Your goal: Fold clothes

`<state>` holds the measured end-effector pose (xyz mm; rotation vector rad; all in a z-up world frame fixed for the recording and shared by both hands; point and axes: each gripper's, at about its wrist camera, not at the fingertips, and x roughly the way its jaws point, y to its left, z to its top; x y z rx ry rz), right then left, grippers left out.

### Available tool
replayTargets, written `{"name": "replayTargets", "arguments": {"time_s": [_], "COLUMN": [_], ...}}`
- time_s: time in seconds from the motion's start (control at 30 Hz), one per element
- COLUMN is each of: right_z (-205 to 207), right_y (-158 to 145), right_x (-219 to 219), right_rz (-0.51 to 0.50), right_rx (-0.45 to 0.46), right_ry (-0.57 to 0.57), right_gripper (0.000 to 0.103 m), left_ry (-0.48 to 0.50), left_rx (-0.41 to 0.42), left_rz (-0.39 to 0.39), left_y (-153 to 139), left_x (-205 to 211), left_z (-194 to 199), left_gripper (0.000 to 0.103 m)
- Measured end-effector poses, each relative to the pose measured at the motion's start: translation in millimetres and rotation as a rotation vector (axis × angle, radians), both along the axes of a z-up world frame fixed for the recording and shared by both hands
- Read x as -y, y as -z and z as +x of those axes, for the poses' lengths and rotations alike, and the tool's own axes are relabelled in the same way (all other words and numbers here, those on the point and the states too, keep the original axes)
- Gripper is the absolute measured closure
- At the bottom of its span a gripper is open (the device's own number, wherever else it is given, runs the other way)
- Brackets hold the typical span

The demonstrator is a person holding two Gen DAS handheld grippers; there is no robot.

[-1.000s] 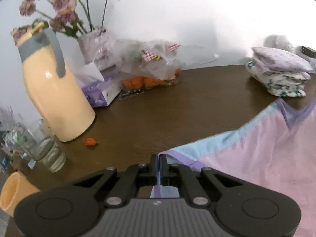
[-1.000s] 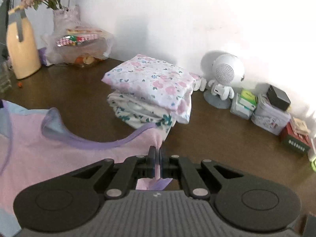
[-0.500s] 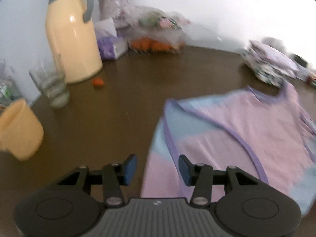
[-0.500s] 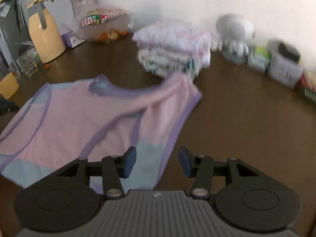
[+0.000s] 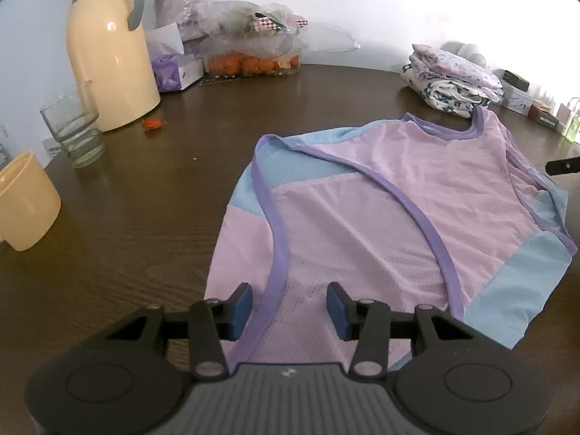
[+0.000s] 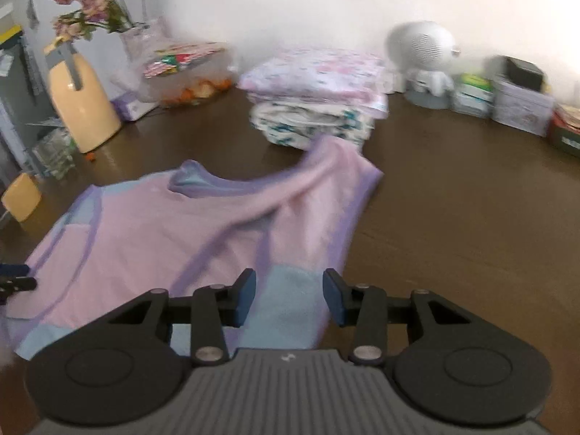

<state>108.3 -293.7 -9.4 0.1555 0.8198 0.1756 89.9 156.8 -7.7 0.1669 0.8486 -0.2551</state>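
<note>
A pink sleeveless shirt with purple trim and light blue panels lies spread on the dark wooden table, neck toward the wall. My left gripper is open above its near left part, where a purple trim strip runs between the fingers untouched. In the right wrist view the shirt has one raised fold near its far right shoulder. My right gripper hovers over the blue side panel; its jaws are closing, with cloth below them and the pads pressing on nothing.
A stack of folded floral clothes sits behind the shirt. At the left stand a yellow jug, a glass, a yellow cup, a tissue box and a bag of oranges. A white figurine and tins line the right wall.
Both grippers were shut on the shirt's shoulders near the back; they have let go, opened and drawn back to its near end. The shirt now lies flat.
</note>
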Motion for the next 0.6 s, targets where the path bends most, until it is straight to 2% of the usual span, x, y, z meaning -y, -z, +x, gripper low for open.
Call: {"name": "replayTargets", "arguments": {"time_s": [0.1, 0.2, 0.3, 0.4, 0.47, 0.6], "right_z": [17, 34, 44, 43, 37, 10], "right_y": [1, 5, 9, 9, 5, -20], "right_x": [-20, -34, -40, -41, -40, -20], "right_rz": [-0.063, -0.126, -0.159, -0.18, -0.186, -0.142], "right_rx": [-0.029, -0.068, -0.098, -0.11, -0.109, -0.063], "right_ry": [-0.046, -0.064, -0.061, -0.069, -0.083, -0.073], "right_gripper": [0.065, 0.08, 0.086, 0.099, 0.1, 0.1], "left_ry": [-0.004, -0.005, 0.0, -0.001, -0.008, -0.036], "left_rx": [-0.002, -0.006, -0.008, -0.009, -0.01, -0.013], "left_rz": [0.005, -0.004, -0.01, -0.01, -0.011, -0.009], "left_y": [0, 0, 1, 1, 1, 1], "left_x": [0, -2, -4, -4, -4, -3], "left_z": [0, 1, 2, 3, 4, 4], "left_gripper": [0.058, 0.057, 0.057, 0.057, 0.057, 0.057]}}
